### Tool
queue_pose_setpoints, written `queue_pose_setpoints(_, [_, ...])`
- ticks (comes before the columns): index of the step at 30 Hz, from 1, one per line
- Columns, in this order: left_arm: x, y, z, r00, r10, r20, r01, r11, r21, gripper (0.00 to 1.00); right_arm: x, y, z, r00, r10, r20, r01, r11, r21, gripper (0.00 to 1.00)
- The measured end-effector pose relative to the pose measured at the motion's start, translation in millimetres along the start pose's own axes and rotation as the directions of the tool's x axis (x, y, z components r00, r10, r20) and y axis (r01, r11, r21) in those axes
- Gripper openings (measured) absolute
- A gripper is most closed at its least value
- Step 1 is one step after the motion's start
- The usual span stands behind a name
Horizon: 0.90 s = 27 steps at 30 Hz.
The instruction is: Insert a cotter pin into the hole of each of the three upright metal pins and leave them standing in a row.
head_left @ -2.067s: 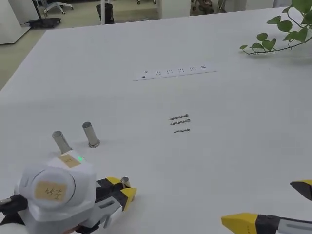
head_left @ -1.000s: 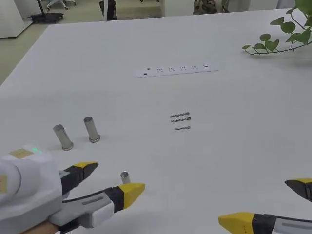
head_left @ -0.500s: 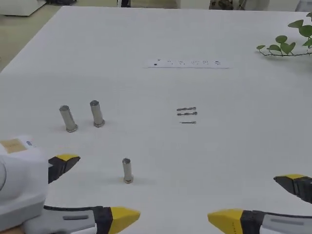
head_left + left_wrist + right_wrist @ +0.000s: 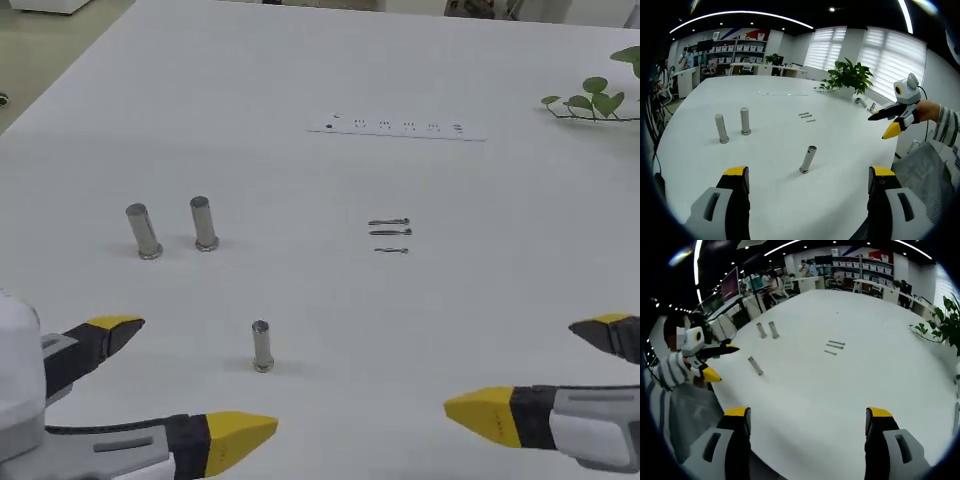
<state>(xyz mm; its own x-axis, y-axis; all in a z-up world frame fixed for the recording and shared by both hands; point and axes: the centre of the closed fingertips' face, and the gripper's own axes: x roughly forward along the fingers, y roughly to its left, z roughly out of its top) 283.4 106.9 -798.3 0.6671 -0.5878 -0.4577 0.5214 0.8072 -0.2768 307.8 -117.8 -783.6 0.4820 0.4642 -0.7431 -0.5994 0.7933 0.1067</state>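
Two upright metal pins (image 4: 146, 232) (image 4: 204, 223) stand side by side at the left. A third metal pin (image 4: 261, 346) stands alone nearer me, upright and free. Three cotter pins (image 4: 390, 234) lie in a small stack at mid-table. My left gripper (image 4: 180, 378) is open at the bottom left, just short of the near pin (image 4: 808, 158), which rises between its jaws in the left gripper view. My right gripper (image 4: 530, 368) hangs open and holding nothing at the bottom right, well short of the cotter pins (image 4: 834, 346).
A white power strip (image 4: 398, 127) lies flat at the far side of the white table (image 4: 300, 160). Plant leaves (image 4: 598, 95) reach in at the far right. Shelves, desks and people stand beyond the table.
My left gripper has opened, let go of the near pin and drawn back toward me. That pin now stands alone. The head camera has shifted.
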Motion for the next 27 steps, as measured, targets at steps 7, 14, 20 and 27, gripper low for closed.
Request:
queue_pose_setpoints(7, [-3.3,-1.2,-1.3,1.0000,0.002,-0.008,-0.002,1.000,0.005,0.99,10.5,-13.6,6.7,0.9936,-0.017,-0.112,0.002,0.991,-0.133,0.92])
queue_pose_setpoints(14, [-7.3,-9.4,1.1,0.9998,-0.021,-0.005,0.021,0.999,0.050,0.99,26.5,-9.1,22.7,0.9838,0.028,-0.177,-0.077,0.958,-0.276,0.89])
queue_pose_setpoints(20, [-5.8,-15.4,1.7,0.9993,-0.037,-0.008,0.037,0.997,0.064,0.99,39.0,-13.6,37.3,0.9718,0.035,-0.233,-0.125,0.916,-0.382,0.88])
queue_pose_setpoints(27, [-5.6,-18.0,2.6,0.9992,-0.041,0.003,0.041,0.998,0.054,0.99,50.9,-18.7,44.7,0.9537,0.039,-0.298,-0.178,0.872,-0.455,0.81])
